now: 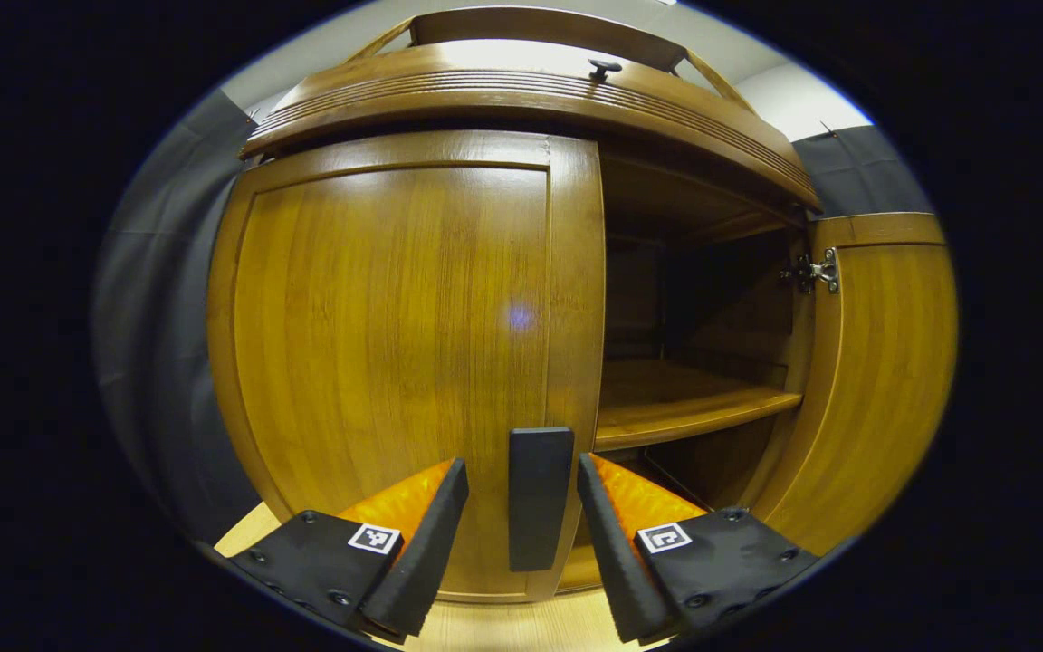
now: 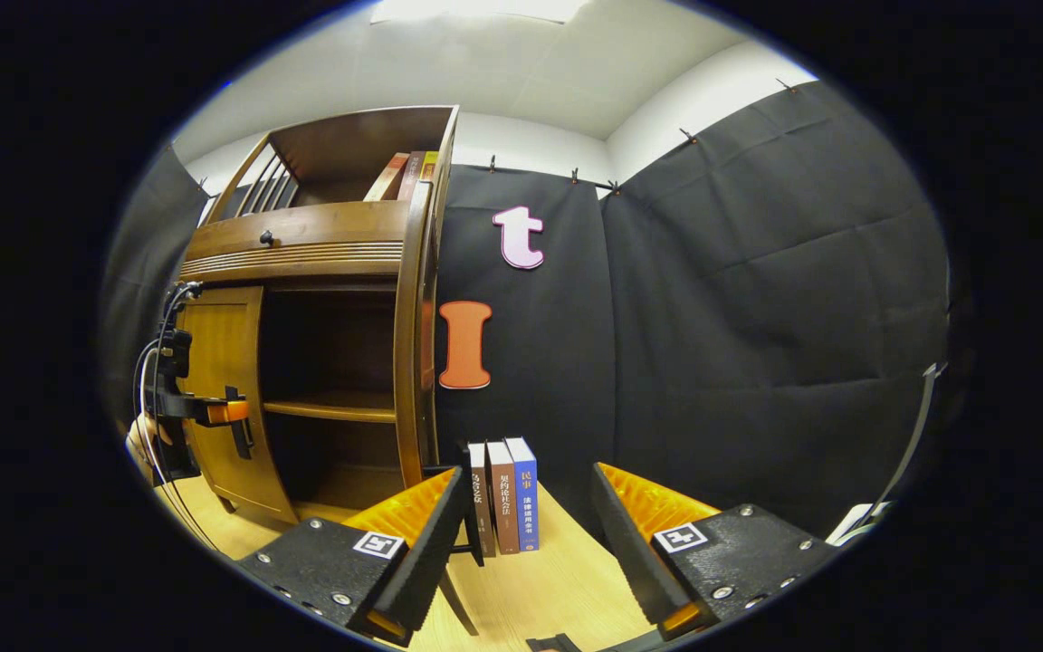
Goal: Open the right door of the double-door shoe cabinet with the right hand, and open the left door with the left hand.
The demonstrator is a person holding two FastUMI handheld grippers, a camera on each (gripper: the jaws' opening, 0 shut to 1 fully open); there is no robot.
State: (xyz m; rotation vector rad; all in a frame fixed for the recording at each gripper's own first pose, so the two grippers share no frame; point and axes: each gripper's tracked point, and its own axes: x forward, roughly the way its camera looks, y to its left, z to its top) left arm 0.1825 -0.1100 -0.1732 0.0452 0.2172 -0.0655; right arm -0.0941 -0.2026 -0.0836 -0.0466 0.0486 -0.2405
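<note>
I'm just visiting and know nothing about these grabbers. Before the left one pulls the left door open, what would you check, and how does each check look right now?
1. Right door swung open: ok, the shelf inside shows.
2. Left door ready to open: ok, it is shut.
3. Left gripper lined up with the handle: ok, the handle stands between its fingers.
4. Fingers pressing on the handle: not ok, gaps show on both sides.
5. Right gripper out of the way: ok, it is open and points at the books beside the cabinet.
6. Room for the left door to swing: cannot tell.
</note>
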